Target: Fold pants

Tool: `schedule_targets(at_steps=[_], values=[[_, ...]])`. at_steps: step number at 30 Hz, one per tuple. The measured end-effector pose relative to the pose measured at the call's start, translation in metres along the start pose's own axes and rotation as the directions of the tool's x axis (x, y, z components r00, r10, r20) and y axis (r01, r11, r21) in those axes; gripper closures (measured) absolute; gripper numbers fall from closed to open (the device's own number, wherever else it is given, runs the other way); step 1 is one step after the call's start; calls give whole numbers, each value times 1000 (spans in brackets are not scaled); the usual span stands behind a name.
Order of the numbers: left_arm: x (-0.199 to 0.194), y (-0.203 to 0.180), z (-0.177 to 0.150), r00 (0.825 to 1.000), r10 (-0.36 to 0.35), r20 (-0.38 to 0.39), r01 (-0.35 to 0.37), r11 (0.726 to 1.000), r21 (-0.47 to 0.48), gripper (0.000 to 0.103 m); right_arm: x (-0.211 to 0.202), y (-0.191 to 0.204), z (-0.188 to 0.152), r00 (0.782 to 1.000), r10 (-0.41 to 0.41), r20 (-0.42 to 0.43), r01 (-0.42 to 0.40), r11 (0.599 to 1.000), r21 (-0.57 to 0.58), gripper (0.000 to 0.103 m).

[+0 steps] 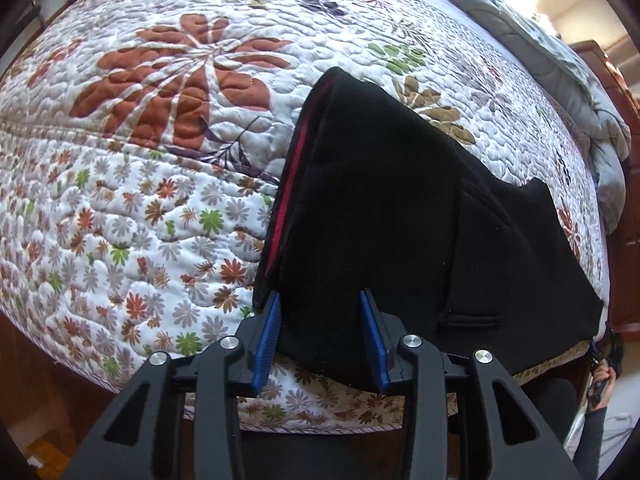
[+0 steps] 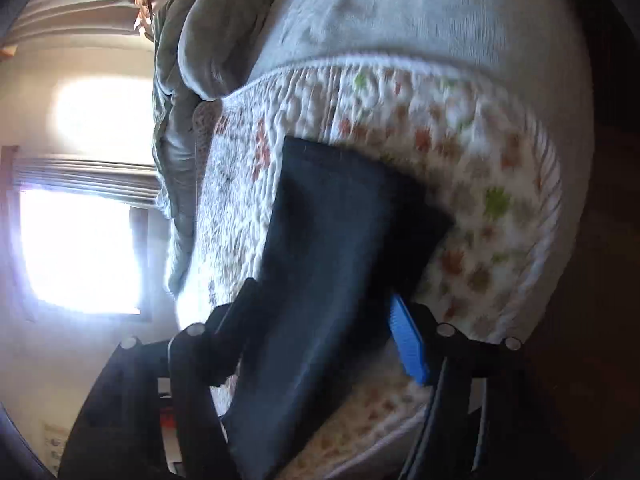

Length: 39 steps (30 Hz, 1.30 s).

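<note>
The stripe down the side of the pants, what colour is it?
Red. The stripe runs along the left edge of the black pants, clearest in the left wrist view.

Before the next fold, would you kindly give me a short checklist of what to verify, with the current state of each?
1. Left gripper has cloth between its jaws: ok, black pants sit between the blue pads; clamped firmly: cannot tell.
2. Right gripper engages the pants: cloth runs between its jaws; grip tightness cannot tell, view is blurred.
3. Pants lie on the floral quilt: ok.
4. Red-striped edge straight: ok.
5. Pants layers aligned: cannot tell.
</note>
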<state>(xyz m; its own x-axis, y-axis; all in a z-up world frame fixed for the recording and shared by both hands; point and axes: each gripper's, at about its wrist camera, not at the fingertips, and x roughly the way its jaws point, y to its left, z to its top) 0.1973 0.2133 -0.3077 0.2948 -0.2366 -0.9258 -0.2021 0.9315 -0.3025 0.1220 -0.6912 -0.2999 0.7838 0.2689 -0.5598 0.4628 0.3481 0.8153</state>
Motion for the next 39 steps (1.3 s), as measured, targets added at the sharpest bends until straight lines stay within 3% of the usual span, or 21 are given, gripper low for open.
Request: schedule_targets(at_steps=[5,6,7,9,15,17,19,20,21,23,25,26,29,32,34,36,38,39], values=[[-1,2,-3,1000,-12,25,12,1000,-12,62,16,6,-26,995,66,-81,-67,998,-8,48],[-3,3,-5,999,-14,29,14,1000,-13,62,20,6,-32,993,73,-95,-75,997,-9,54],[-3,3,-6,999,-15,34,15,1000,-13,62,24,7,-37,992,70,-106,-72,997,-13,61],[-6,6,-9,999,-17,38,18,1000,-16,62,26,5,-51,991,55,-123,-58,998,-19,98],[-9,8,-10,999,-18,35,19,1000,-18,62,-2,8,-71,999,42,-33,-45,996,-78,99],[-9,8,-10,999,-17,31,17,1000,-17,62,7,0,-73,998,-17,-68,10,995,-96,99],[-7,5,-8,999,-15,29,15,1000,-12,61,11,-8,-69,995,-1,-96,-7,997,-80,97],[-8,5,-8,999,-16,29,16,1000,-11,61,8,-9,-66,995,15,-96,-21,997,-70,94],[-8,5,-8,999,-18,31,19,1000,-11,61,4,-10,-64,996,22,-89,-28,998,-64,82],[-7,4,-7,999,-22,33,23,1000,-12,61,-17,-13,-53,999,37,-15,-37,999,-39,69],[-6,5,-8,999,-27,42,28,999,-19,60,-30,-20,-39,998,37,45,-38,999,8,65],[-6,5,-9,999,-30,46,31,999,-26,60,-36,-25,-32,997,39,67,-41,999,29,66],[-9,12,-13,995,-63,77,69,994,-80,62,-38,-34,-21,998,3,68,-6,999,48,99],[-15,22,-18,989,-109,98,121,985,-121,65,-34,-31,-21,997,-50,58,50,999,7,98],[-21,23,-22,986,-127,110,140,984,-113,65,-36,-28,-22,999,-14,42,14,1000,5,93],[-27,27,-23,978,-162,130,177,978,-114,65,-29,-22,-20,1000,8,24,-9,1000,13,73],[-31,30,-23,970,-188,152,206,972,-116,60,-29,-12,-28,1000,7,19,-6,1000,-25,65],[-32,31,-23,967,-195,161,214,971,-110,51,-30,-8,-33,1000,4,13,-4,999,-39,61]])
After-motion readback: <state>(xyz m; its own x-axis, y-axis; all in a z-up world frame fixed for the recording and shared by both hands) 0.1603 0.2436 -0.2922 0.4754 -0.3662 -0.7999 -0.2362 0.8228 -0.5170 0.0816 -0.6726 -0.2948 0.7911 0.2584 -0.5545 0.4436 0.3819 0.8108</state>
